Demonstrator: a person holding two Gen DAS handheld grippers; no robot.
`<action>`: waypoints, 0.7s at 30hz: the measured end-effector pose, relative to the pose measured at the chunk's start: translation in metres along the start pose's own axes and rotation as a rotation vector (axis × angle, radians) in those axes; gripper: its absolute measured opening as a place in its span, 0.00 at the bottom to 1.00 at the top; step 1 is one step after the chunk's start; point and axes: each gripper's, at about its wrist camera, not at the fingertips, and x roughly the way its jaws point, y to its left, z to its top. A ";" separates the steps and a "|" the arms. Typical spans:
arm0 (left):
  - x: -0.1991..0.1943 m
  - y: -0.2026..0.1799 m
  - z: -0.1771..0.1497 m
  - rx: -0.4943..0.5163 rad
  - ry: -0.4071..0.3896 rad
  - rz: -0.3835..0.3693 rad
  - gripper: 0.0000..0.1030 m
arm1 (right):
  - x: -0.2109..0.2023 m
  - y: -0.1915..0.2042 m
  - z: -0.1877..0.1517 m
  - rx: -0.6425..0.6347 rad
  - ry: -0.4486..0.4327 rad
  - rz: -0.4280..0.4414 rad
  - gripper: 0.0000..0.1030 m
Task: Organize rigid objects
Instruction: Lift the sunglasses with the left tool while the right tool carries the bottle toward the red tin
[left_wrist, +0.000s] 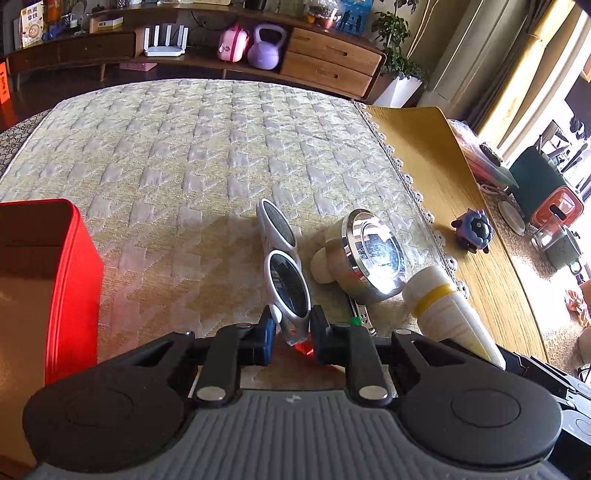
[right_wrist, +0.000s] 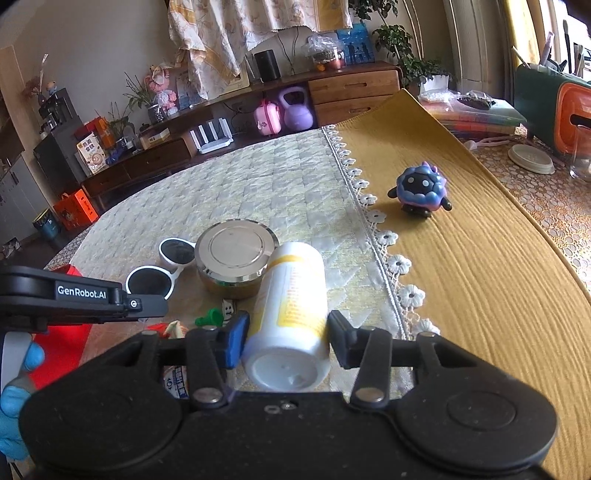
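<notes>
White-framed sunglasses (left_wrist: 282, 266) with dark lenses stand on edge on the quilted cloth; my left gripper (left_wrist: 292, 332) has its jaws around their near end, close to the frame. They also show in the right wrist view (right_wrist: 162, 267). A white bottle with a yellow band (right_wrist: 288, 321) lies on its side between the jaws of my right gripper (right_wrist: 286, 339), which touch or nearly touch it; it also shows in the left wrist view (left_wrist: 450, 317). A shiny round metal-lidded tin (left_wrist: 369, 254) (right_wrist: 236, 258) sits between sunglasses and bottle.
A red box (left_wrist: 48, 288) stands at the left. A purple toy figure (right_wrist: 423, 192) stands on the yellow mat (right_wrist: 480, 258) to the right. Small green and red items (right_wrist: 208, 317) lie near the tin. Jars and a green bin (right_wrist: 546, 96) stand far right.
</notes>
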 end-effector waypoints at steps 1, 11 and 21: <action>-0.003 0.001 0.001 0.000 -0.005 -0.004 0.18 | -0.003 0.001 0.000 -0.001 -0.006 0.005 0.44; -0.039 0.010 0.000 -0.012 -0.030 -0.035 0.18 | -0.029 0.009 -0.003 -0.013 -0.036 0.041 0.43; -0.081 0.028 0.000 -0.060 -0.088 -0.046 0.18 | -0.056 0.031 -0.007 -0.037 -0.062 0.070 0.43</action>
